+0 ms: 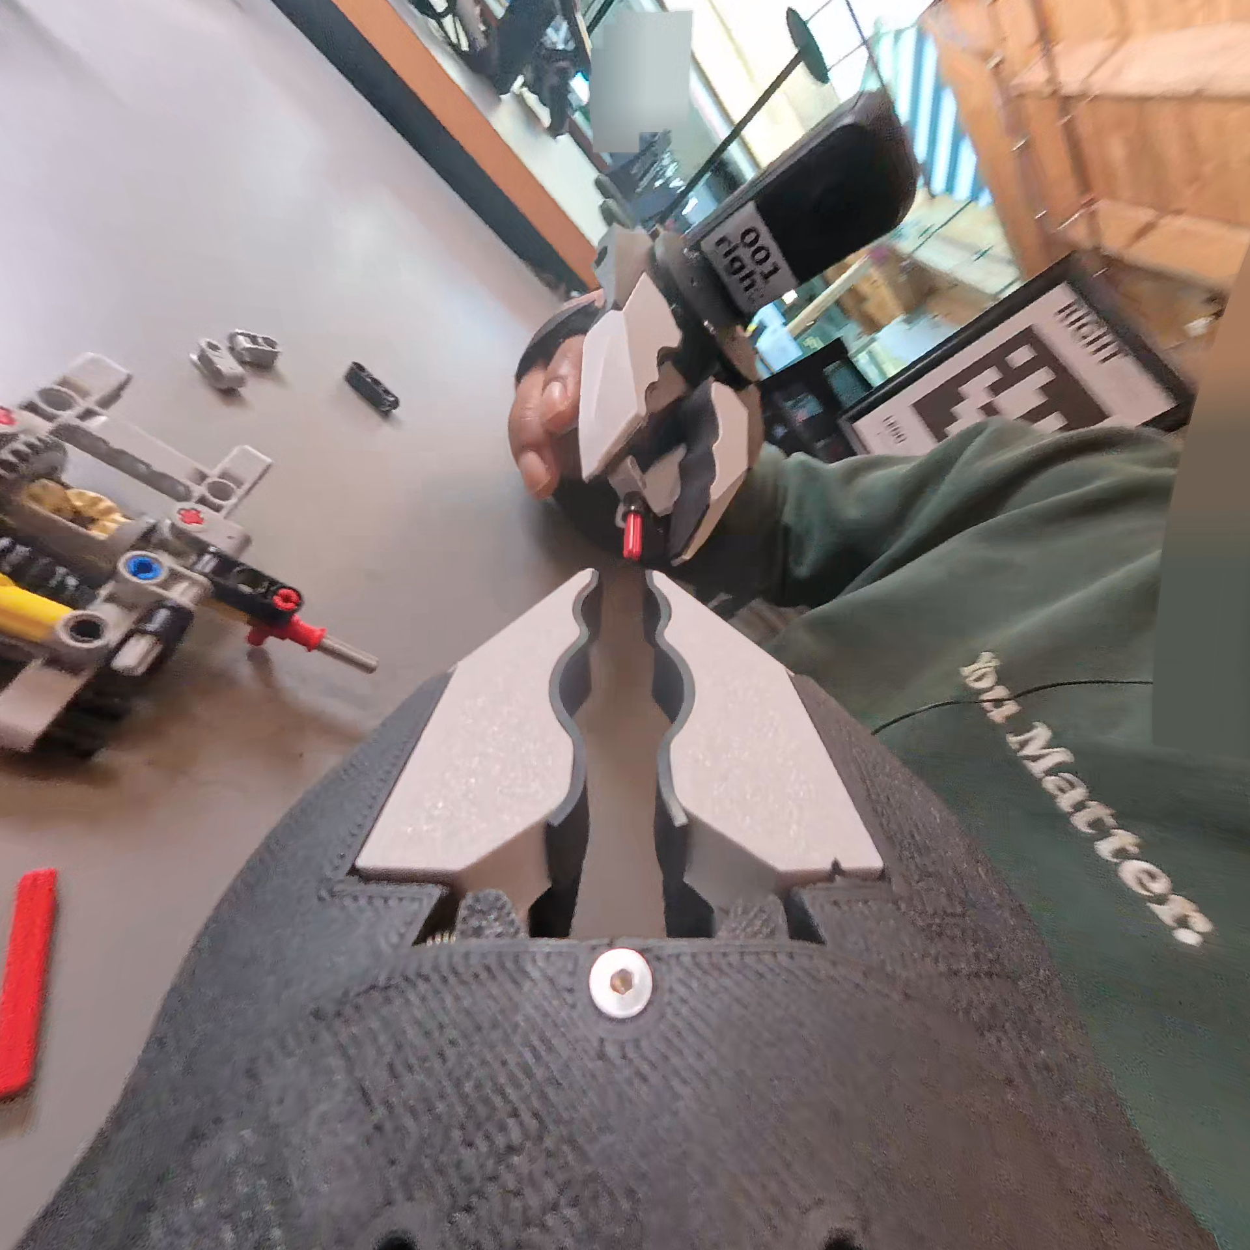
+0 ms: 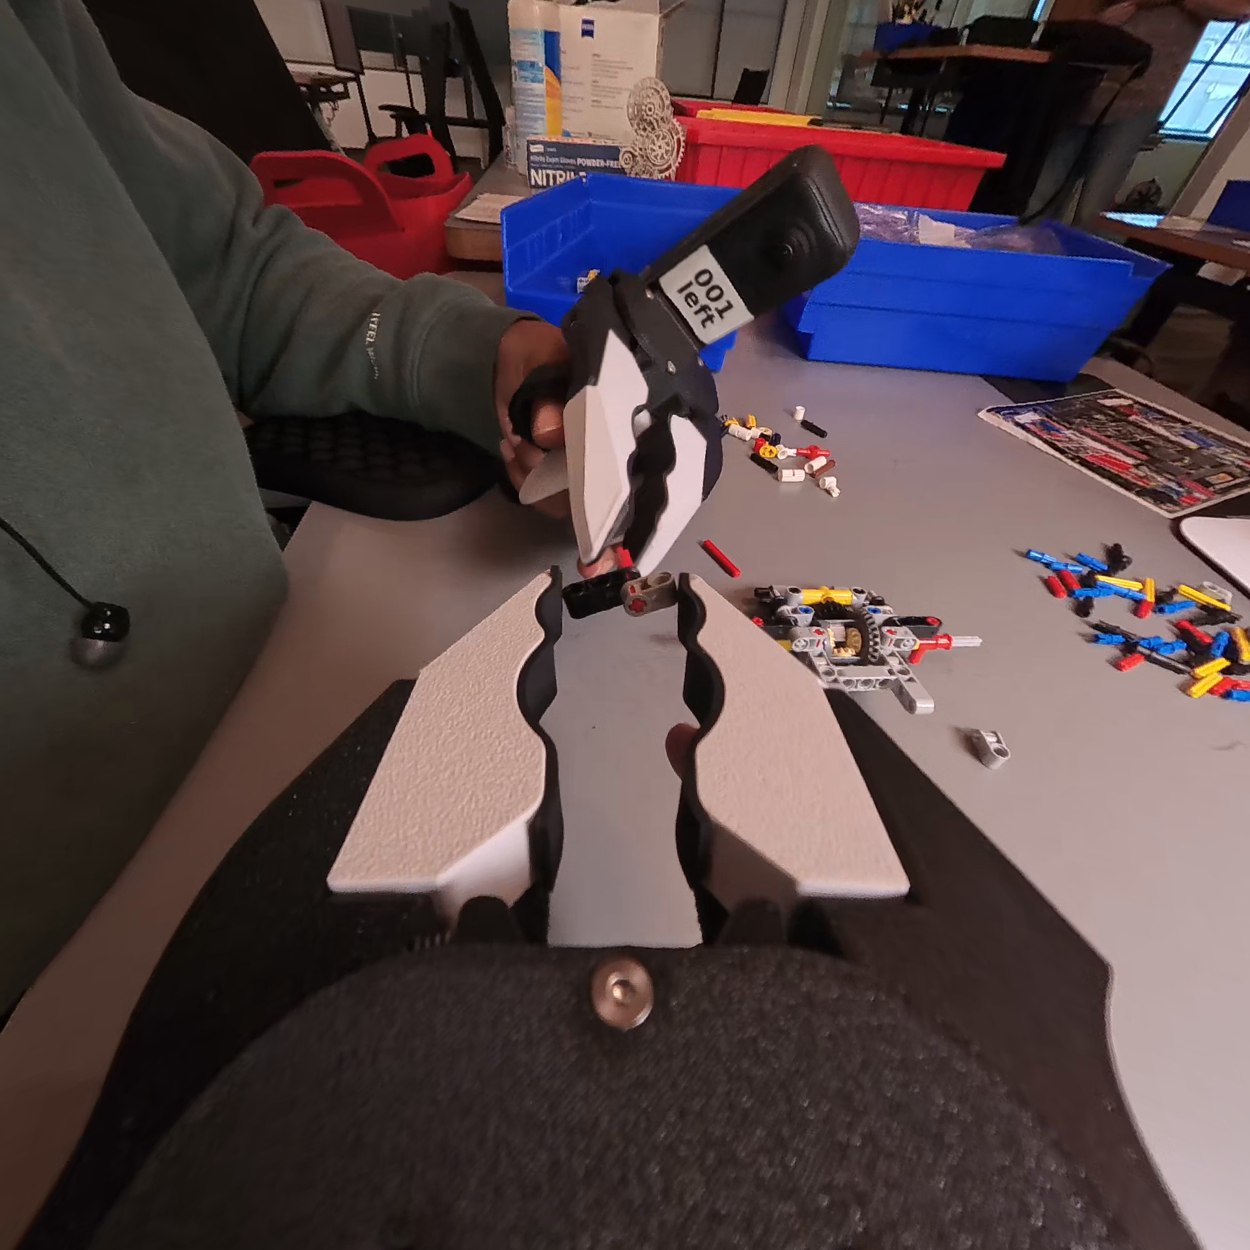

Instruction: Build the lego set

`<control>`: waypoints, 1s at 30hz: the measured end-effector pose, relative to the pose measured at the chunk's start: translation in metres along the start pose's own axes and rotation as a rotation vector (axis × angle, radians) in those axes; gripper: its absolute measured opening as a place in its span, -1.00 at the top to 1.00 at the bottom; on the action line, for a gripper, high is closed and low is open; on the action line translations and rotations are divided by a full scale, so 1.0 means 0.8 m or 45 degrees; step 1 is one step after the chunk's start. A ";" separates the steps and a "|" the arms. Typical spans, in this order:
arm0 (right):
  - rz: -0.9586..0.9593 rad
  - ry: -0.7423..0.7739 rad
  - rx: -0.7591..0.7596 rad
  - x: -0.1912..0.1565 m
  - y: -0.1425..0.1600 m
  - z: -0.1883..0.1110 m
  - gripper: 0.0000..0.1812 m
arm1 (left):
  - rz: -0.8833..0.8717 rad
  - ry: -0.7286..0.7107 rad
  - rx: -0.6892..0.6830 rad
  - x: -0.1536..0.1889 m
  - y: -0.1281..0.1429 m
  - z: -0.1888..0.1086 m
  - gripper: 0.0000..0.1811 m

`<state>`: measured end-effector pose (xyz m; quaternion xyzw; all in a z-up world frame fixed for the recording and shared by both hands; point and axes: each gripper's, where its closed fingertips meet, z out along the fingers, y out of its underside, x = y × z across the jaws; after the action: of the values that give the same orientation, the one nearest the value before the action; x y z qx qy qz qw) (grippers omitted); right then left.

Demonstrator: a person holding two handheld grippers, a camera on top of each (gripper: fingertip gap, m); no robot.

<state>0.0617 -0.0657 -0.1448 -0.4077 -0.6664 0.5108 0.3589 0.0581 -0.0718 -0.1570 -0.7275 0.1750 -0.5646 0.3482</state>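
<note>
Right tongs (image 2: 619,583) pinch a black-and-grey piece (image 2: 602,598), left tongs (image 1: 622,578) part-open (blue bin (image 2: 947,331) behind holds clear bags (image 2: 947,226)).

Both tools share one build. The left gripper (image 1: 621,582) and the right gripper (image 2: 619,587) each have two pale grey, faceted fingers (image 2: 467,744) with a grainy finish, lined inside with wavy black pads (image 1: 575,676). The fingers sit in a black 3D-printed body (image 1: 541,1082) with a ribbed layer texture, fastened at the centre by a silver hex-socket screw (image 1: 620,982). A black rounded camera (image 2: 771,237) with a white label rides on top of each. The person wears a dark green sweatshirt (image 1: 1014,609) with pale printed lettering and a black drawstring (image 2: 40,561) ending in a glossy bead.
</note>
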 end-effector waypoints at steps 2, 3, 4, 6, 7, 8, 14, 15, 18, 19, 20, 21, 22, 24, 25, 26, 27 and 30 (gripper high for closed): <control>0.009 -0.014 0.003 -0.003 -0.001 0.003 0.64 | 0.093 -0.050 -0.028 -0.001 0.003 0.004 0.87; 0.012 -0.018 -0.002 -0.004 0.000 0.005 0.64 | 0.146 -0.065 -0.039 0.001 0.004 0.005 0.88; 0.012 -0.019 -0.009 -0.005 0.002 0.007 0.64 | 0.197 -0.088 -0.049 0.002 0.004 0.006 0.91; 0.022 -0.024 -0.024 -0.005 0.006 0.009 0.64 | 0.283 -0.138 -0.062 0.001 0.004 0.007 0.98; 0.031 -0.024 -0.029 -0.004 0.007 0.009 0.64 | 0.318 -0.157 -0.063 0.000 0.004 0.006 0.98; 0.038 -0.029 -0.035 -0.004 0.008 0.009 0.64 | 0.352 -0.170 -0.066 0.001 0.004 0.006 0.98; 0.036 -0.034 -0.108 -0.007 0.021 0.014 0.64 | 0.508 -0.279 -0.150 -0.007 0.013 0.006 0.98; 0.024 -0.034 -0.116 -0.008 0.022 0.014 0.63 | 0.511 -0.283 -0.161 -0.007 0.015 0.006 0.98; -0.043 -0.019 -0.162 -0.010 0.029 0.015 0.62 | 0.495 -0.279 -0.178 -0.008 0.019 0.007 0.99; -0.061 -0.019 -0.178 -0.011 0.032 0.016 0.60 | 0.488 -0.276 -0.183 -0.008 0.020 0.007 0.99; -0.074 -0.019 -0.191 -0.012 0.034 0.016 0.60 | 0.481 -0.276 -0.188 -0.009 0.021 0.007 0.99; -0.084 -0.018 -0.198 -0.013 0.035 0.017 0.60 | 0.473 -0.277 -0.194 -0.010 0.022 0.008 0.99; -0.092 -0.015 -0.207 -0.013 0.036 0.017 0.63 | 0.462 -0.275 -0.201 -0.011 0.024 0.008 0.99; -0.119 -0.002 -0.234 -0.012 0.040 0.018 0.63 | 0.441 -0.280 -0.207 -0.014 0.025 0.009 0.99; -0.126 0.004 -0.246 -0.012 0.041 0.018 0.63 | 0.431 -0.282 -0.210 -0.015 0.026 0.009 0.99; -0.126 0.000 -0.256 -0.012 0.042 0.018 0.64 | 0.421 -0.279 -0.213 -0.016 0.027 0.009 0.99; -0.118 -0.006 -0.262 -0.013 0.043 0.018 0.64 | 0.413 -0.279 -0.215 -0.016 0.029 0.009 0.99; -0.103 -0.009 -0.278 -0.011 0.046 0.018 0.64 | 0.429 -0.310 -0.221 -0.021 0.030 0.010 0.98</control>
<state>0.0591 -0.0741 -0.1841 -0.4154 -0.7352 0.4215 0.3304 0.0634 -0.0748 -0.1867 -0.7781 0.2987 -0.3892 0.3923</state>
